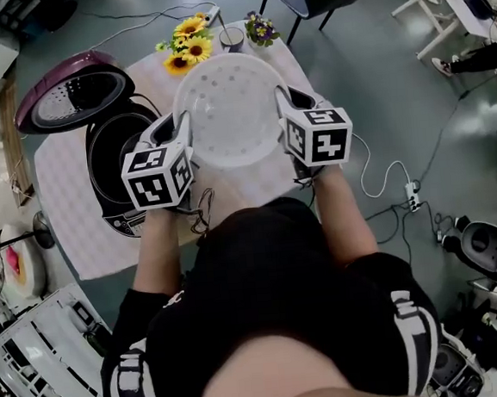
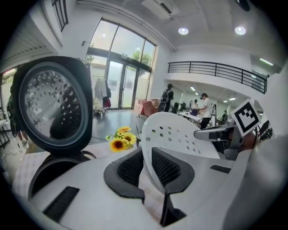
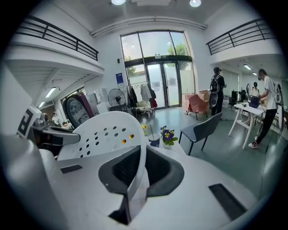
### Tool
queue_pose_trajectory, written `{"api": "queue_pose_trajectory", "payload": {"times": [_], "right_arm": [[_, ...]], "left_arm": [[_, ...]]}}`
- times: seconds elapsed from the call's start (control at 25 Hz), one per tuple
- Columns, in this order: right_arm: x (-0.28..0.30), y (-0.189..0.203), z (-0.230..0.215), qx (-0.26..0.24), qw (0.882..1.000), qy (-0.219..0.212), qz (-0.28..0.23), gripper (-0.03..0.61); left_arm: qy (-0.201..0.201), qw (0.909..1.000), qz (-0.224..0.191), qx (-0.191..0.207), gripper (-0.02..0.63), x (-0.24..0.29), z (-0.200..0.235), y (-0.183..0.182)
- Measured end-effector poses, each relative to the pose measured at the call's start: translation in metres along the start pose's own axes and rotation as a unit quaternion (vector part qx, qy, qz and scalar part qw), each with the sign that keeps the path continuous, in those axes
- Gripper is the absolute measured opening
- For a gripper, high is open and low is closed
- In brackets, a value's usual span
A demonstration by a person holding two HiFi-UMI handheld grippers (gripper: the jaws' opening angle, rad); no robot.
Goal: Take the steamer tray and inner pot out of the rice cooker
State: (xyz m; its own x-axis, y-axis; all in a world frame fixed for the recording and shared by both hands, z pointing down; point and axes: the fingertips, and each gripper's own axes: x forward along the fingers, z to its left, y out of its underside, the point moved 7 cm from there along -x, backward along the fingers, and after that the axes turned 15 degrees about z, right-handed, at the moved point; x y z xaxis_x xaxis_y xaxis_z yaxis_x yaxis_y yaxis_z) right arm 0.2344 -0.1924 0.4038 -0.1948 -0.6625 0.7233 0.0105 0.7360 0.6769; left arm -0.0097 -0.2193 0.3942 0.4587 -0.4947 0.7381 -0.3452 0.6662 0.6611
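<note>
One steamer tray (image 1: 223,109) over clothed table (image 1: 69,218), grey floor (image 1: 376,78), glass doors (image 3: 155,76)

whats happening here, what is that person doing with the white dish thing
A person grips a white perforated steamer tray by its rim on both sides. The left hand-held gripper and the right hand-held gripper are both shut on it. The tray is lifted above the table, beside the rice cooker, whose lid stands open.
</note>
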Motion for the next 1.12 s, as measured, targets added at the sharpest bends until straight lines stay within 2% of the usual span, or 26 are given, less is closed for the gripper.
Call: {"api": "queue_pose_trajectory", "payload": {"times": [0.24, 0.36, 0.52, 0.8, 1.12], "right_arm": [[0.027, -0.005, -0.054, 0.005, 1.000, -0.017, 0.020, 0.025], [0.043, -0.007, -0.076, 0.009, 0.999, -0.038, 0.035, 0.025], [0.071, -0.005, -0.098, 0.020, 0.995, -0.076, 0.060, 0.025], [0.127, 0.007, -0.114, 0.020, 0.987, -0.110, 0.111, 0.025], [0.189, 0.013, -0.135, 0.024, 0.983, -0.104, 0.151, 0.026]], "left_arm": [[-0.017, 0.9992, -0.008, -0.034, 0.048, 0.050, -0.021, -0.017], [-0.018, 0.9986, -0.005, -0.049, 0.048, 0.073, -0.027, -0.021], [-0.016, 0.9963, 0.012, -0.083, 0.048, 0.102, -0.026, -0.016], [-0.019, 0.9914, 0.047, -0.121, 0.044, 0.150, -0.008, -0.003], [-0.003, 0.9838, 0.070, -0.165, 0.041, 0.215, 0.014, 0.013]]}}
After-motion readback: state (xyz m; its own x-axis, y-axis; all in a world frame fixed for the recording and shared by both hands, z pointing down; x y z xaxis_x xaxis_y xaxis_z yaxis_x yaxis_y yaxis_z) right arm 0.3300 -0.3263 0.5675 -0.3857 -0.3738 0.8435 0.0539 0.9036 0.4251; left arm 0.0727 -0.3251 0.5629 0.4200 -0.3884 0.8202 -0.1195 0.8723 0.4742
